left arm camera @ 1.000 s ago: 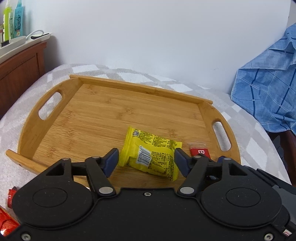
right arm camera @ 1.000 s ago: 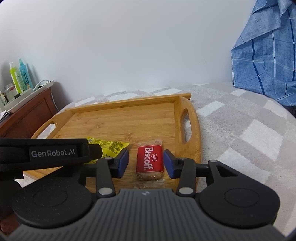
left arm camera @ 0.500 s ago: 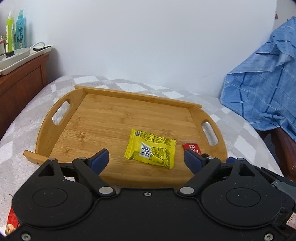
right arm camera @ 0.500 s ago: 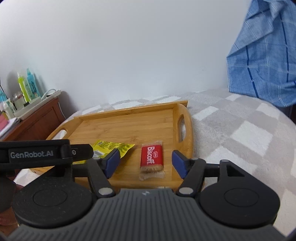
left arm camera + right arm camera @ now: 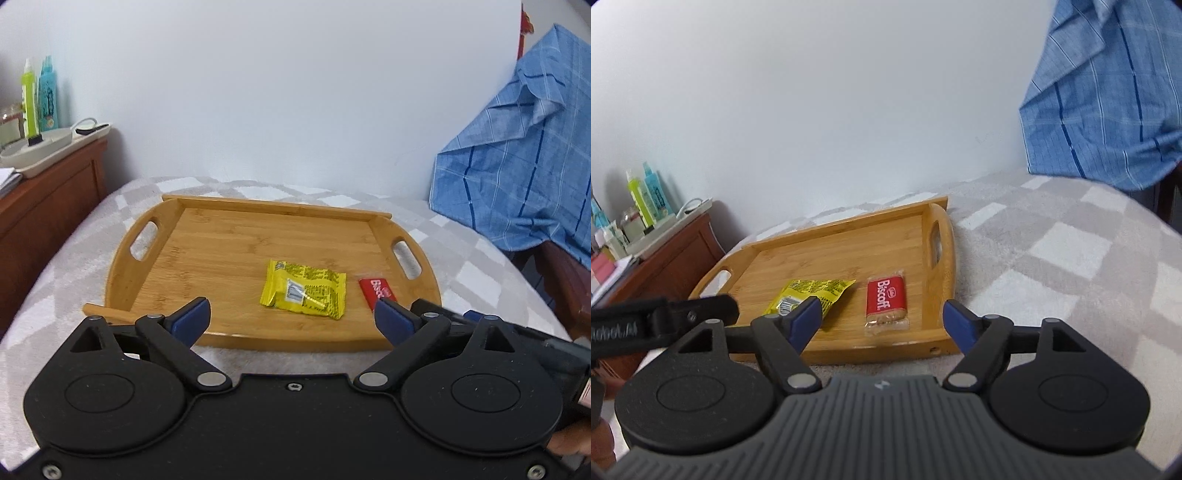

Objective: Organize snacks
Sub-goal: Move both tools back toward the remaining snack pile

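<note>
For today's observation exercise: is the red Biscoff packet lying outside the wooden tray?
No, the red Biscoff packet lies flat on the wooden tray, inside its right handle wall, beside the yellow packet.

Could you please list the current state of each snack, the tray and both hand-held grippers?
Left hand-held gripper: open, holding nothing.
Right hand-held gripper: open, holding nothing.
Yellow snack packet: sealed, lying flat on the tray.
Biscoff packet: sealed, flat on the tray beside the yellow packet.
Wooden tray: resting on the checkered blanket.
</note>
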Tool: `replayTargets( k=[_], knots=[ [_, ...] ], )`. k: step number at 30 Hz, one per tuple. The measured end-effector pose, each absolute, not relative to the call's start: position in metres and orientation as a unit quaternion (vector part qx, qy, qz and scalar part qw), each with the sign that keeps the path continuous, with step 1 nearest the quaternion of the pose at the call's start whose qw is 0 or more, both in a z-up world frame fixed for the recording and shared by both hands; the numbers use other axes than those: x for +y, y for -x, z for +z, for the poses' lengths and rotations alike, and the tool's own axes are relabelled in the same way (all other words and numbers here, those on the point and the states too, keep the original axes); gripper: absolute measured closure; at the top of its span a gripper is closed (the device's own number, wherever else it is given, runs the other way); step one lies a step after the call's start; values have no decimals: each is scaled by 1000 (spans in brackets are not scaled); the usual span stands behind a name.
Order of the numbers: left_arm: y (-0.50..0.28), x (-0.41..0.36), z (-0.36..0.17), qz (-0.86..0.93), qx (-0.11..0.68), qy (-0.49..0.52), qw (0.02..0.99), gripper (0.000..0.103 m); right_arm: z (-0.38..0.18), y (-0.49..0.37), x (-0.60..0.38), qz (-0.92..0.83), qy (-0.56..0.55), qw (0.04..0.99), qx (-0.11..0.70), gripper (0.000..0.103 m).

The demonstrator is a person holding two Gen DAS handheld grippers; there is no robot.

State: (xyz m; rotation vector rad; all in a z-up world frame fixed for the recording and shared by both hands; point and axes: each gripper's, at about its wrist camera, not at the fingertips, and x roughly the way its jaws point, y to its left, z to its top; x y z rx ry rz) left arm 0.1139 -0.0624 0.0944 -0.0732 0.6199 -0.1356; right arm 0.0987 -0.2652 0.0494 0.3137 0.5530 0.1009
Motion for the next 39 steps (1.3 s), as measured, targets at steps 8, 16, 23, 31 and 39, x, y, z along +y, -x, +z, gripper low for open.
replayTargets(
  k=[8, 16, 23, 31, 39],
  knots=[
    [-92, -57, 90, -70, 301, 39, 950, 4, 44, -80, -268, 42, -160, 948, 271, 18],
    [-69, -55, 85, -70, 288, 20, 955, 1, 39, -58, -257, 32, -122, 957, 260, 14],
    [-55, -56, 79, -80, 292, 6, 953, 0, 34, -37, -253, 21, -102, 963, 251, 13],
    [-37, -52, 80, -86, 293, 2, 952, 0, 31, -19, -253, 12, -101, 965, 243, 13],
    [-23, -49, 70, -91, 311, 9, 946, 7, 25, -6, -247, -4, -77, 966, 246, 13]
  ],
)
